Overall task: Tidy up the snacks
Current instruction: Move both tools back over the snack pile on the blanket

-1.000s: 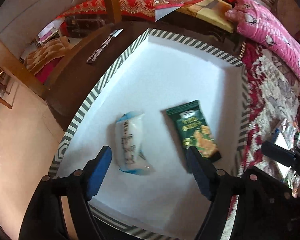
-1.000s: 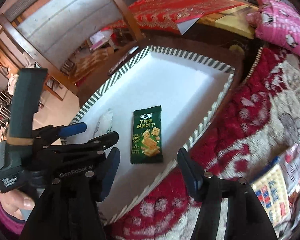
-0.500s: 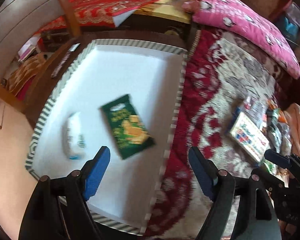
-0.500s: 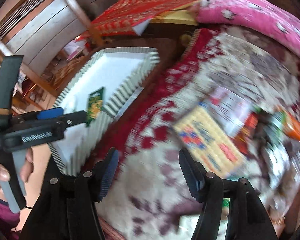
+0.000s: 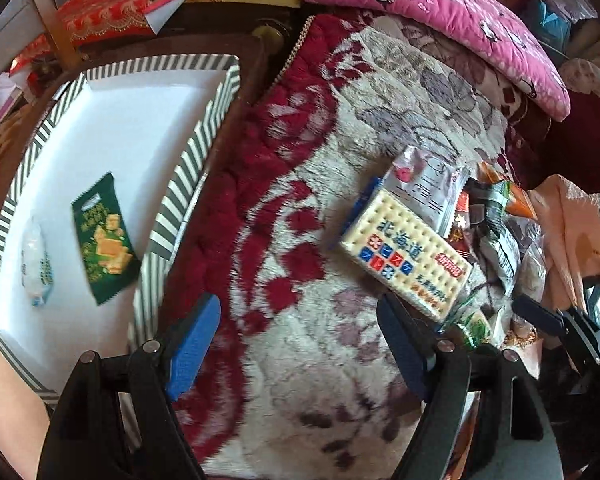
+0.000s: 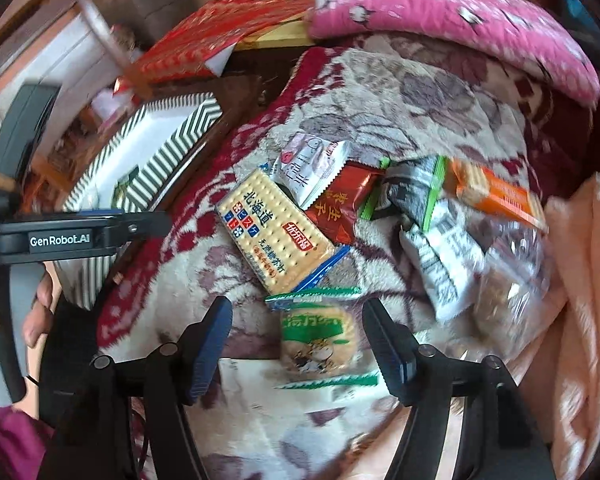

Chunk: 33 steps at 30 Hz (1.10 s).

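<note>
Left wrist view: my left gripper [image 5: 300, 344] hangs over the blanket [image 5: 284, 216], jaws wide apart and nothing between them. Off to the left sits the striped box [image 5: 188, 184], and two snacks lie flat on its white floor: the green pack [image 5: 102, 236] and, just beside it, a white pack [image 5: 36, 264]. That, I judge, is where the snacks are meant to end up. To the right, the cracker pack [image 5: 406, 256] lies on the blanket, its near end just beside my right finger. A silver pouch [image 5: 428, 188] is tucked partly under its far end. More wrappers crowd behind it; I cannot sort them out from here. The pink quilt [image 5: 440, 12] bounds the far side.

Right wrist view: my right gripper [image 6: 296, 344] is spread open too, and the biscuit pack [image 6: 320, 344] lies right between the fingers, not yet clamped. I read it as the next pick, since the jaws straddle it. Its top edge touches the cracker pack [image 6: 272, 232], so closing could nudge that one. Beyond lie the silver pouch [image 6: 312, 164], a red pack [image 6: 340, 208], an orange pack [image 6: 496, 192] and a clear bag [image 6: 512, 276], all overlapping in a heap. My left gripper [image 6: 112, 228] reaches in from the left, between me and the striped box [image 6: 152, 148], so it stands in my path to the box.
</note>
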Each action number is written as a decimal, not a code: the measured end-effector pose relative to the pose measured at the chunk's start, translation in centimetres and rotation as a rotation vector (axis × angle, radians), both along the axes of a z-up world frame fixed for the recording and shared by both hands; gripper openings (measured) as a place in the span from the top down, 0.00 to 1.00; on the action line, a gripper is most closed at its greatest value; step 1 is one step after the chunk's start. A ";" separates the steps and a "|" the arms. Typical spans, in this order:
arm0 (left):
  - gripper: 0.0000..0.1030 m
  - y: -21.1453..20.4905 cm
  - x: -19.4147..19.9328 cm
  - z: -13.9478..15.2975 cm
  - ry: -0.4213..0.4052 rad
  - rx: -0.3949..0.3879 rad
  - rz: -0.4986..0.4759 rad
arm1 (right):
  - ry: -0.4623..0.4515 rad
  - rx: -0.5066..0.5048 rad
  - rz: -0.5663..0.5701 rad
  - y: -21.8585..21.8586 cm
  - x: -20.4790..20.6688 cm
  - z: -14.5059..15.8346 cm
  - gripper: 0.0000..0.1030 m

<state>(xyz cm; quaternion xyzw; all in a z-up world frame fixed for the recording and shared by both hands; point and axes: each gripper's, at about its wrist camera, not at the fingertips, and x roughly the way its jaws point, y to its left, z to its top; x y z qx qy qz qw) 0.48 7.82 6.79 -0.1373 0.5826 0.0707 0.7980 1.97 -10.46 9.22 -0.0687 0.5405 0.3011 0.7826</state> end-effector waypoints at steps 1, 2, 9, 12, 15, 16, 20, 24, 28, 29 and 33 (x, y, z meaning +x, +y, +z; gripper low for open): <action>0.23 -0.1 0.0 -0.1 0.002 -0.003 0.002 | -0.003 -0.001 0.020 0.4 0.3 -0.2 0.29; 0.23 -0.1 0.0 -0.1 0.005 0.000 0.001 | 0.000 -0.003 0.043 0.9 0.6 -0.4 0.29; 0.23 2.5 -0.5 -0.2 0.018 0.039 0.038 | -0.024 -0.109 0.232 6.1 3.2 -2.8 0.27; 0.23 3.9 -0.8 -0.4 0.022 0.029 0.066 | -0.015 -0.164 0.301 8.0 3.8 -4.1 0.26; 0.22 4.4 -0.8 -0.7 0.028 0.008 0.070 | 0.007 -0.202 0.336 9.1 4.3 -5.3 0.26; 0.22 4.4 -0.7 -0.8 0.029 0.008 0.070 | 0.004 -0.204 0.345 9.3 4.3 -5.4 0.26; 0.22 4.1 -0.3 -0.8 0.026 0.004 0.065 | 0.026 -0.174 0.314 8.9 4.5 -5.5 0.42; 0.22 3.5 0.4 -0.5 0.012 0.004 0.040 | 0.028 -0.122 0.227 5.7 4.2 -4.7 0.43; 0.22 2.4 1.7 -0.4 -0.001 0.004 0.006 | 0.012 -0.071 0.156 2.3 3.3 -3.0 0.43; 0.22 2.0 2.2 -0.4 -0.002 -0.002 0.001 | 0.013 -0.063 0.137 1.5 3.2 -2.7 0.43; 0.22 0.7 3.9 -0.4 -0.028 -0.032 -0.021 | 0.029 -0.027 0.030 -2.5 3.0 -2.3 0.43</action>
